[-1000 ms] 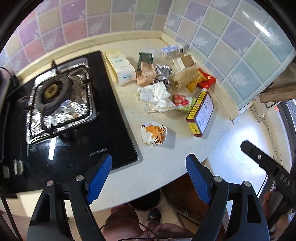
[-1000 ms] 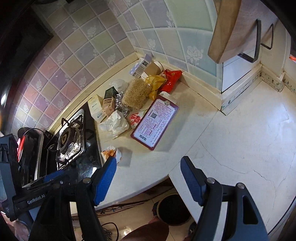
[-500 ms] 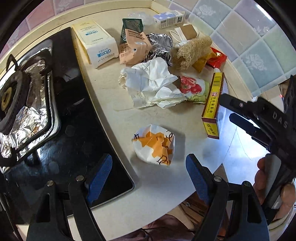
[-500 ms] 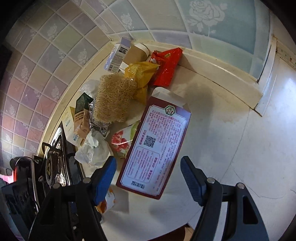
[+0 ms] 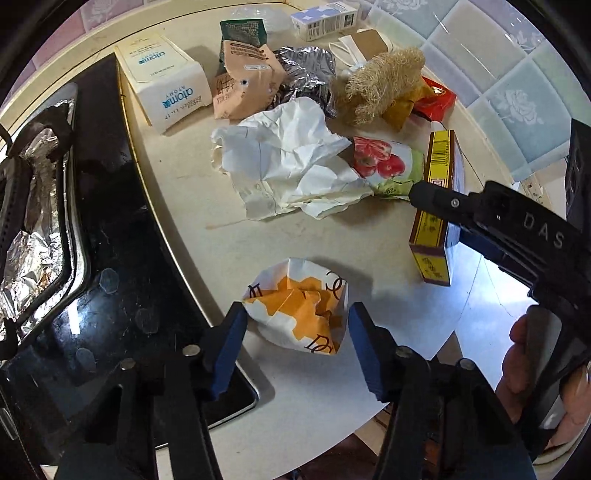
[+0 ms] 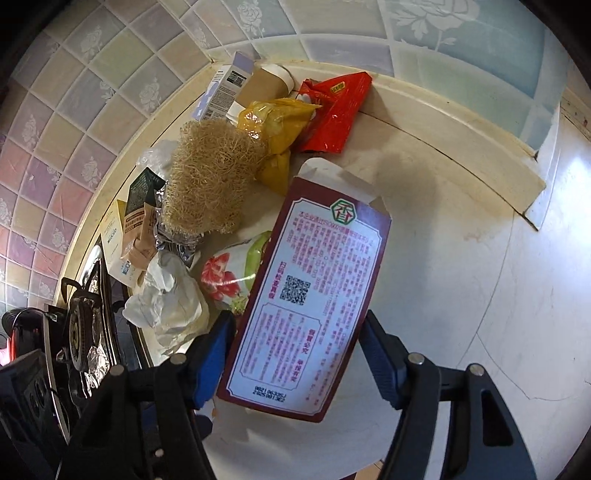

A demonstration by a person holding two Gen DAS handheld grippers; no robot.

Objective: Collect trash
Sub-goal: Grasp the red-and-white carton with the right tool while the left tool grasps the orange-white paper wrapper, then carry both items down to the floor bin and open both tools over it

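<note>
Left gripper point(image 5: 293, 332): jaws spread wide, one on each side of the crumpled white-and-orange paper wrapper point(image 5: 299, 308); contact with the blue pads cannot be confirmed, a sliver of cream worktop point(image 5: 192, 206) shows at the left pad. Wrapper lies alone near the worktop's front edge, just beside the black glass hob point(image 5: 122, 258)

Right gripper point(image 6: 297, 358): jaws released, straddling the near end of the flat maroon carton with white printed panel point(image 6: 314, 295); pads not visibly pressing. Carton's near left corner hidden behind the left pad. In the left wrist view the same carton is partly covered by the right gripper's black finger

Pile behind, against the tiled wall, much overlapped:
- 1 crumpled white paper sheet point(image 5: 291, 162)
- 1 flower-printed green packet point(image 5: 388, 166), half under the sheet and carton
- 1 tan fibrous loofah point(image 6: 210, 184)
- 1 yellow bag point(image 6: 277, 125), 1 red foil bag point(image 6: 336, 110)
- 1 crushed silver foil wad point(image 5: 306, 77), mostly buried
- 1 white "atom" box point(image 5: 166, 77), 1 tan pouch point(image 5: 247, 81), 1 dark green pouch point(image 5: 243, 31)
- 1 blue-white small box point(image 5: 325, 20), 1 brown paper cup point(image 6: 266, 86)

Foil-lined burner point(image 5: 29, 206) cut off at frame edge
</note>
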